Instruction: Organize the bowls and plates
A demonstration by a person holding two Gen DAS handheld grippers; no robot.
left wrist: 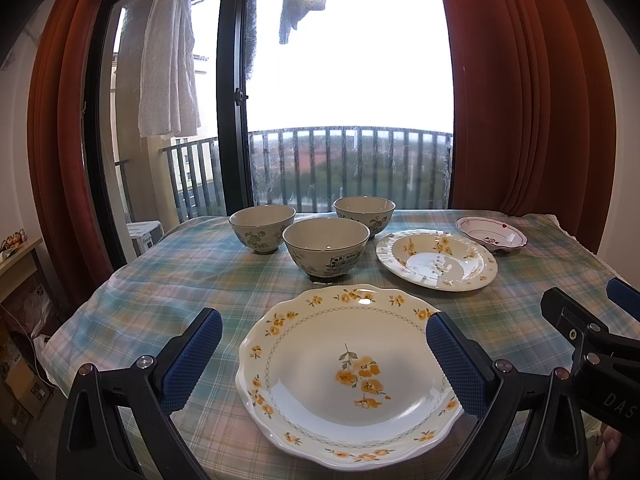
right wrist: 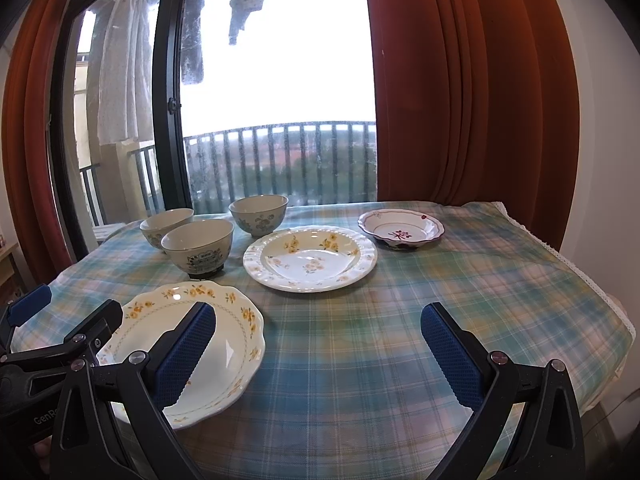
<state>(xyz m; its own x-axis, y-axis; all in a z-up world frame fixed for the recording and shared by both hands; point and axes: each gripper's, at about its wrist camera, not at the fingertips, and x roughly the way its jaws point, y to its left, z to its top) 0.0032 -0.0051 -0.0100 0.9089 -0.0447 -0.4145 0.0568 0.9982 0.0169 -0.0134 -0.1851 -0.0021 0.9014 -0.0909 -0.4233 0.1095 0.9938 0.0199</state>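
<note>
A cream plate with yellow flowers (left wrist: 348, 376) lies near the table's front; my left gripper (left wrist: 324, 354) hangs open over it, empty. It also shows in the right wrist view (right wrist: 236, 332). A second yellow-flowered plate (left wrist: 436, 266) (right wrist: 310, 258) lies behind it. A small white dish with a red flower (left wrist: 491, 235) (right wrist: 401, 231) sits at the back right. Three grey-green patterned bowls (left wrist: 326, 248) (right wrist: 198, 246) stand at the back left, separate. My right gripper (right wrist: 318, 354) is open and empty over bare cloth, right of the near plate.
The table has a plaid cloth (right wrist: 400, 340) with edges falling away at left and right. A window with a black frame (left wrist: 232, 92) and red curtains (left wrist: 520, 92) stands behind. A low shelf (left wrist: 16, 264) is at the far left.
</note>
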